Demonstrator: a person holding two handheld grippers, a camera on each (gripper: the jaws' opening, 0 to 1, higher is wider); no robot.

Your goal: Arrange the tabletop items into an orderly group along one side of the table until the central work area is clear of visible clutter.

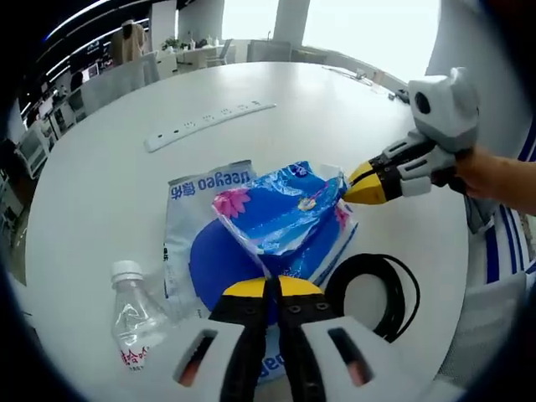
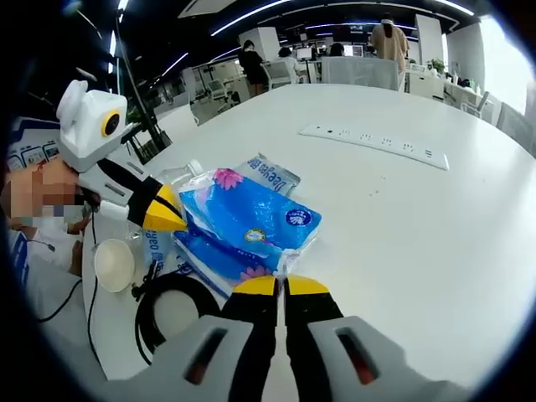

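Both grippers clenched on one glossy blue plastic pack with pink flower print, crinkly film. Left gripper pinches its near edge; right gripper pinches the far-right corner. Pack lies on a flat white-and-blue bag, mid-counter. Round white counter, smooth. Clear ribbed bottle with white cap lies left of the bag. Black cable coil just right. Long white power strip far side.
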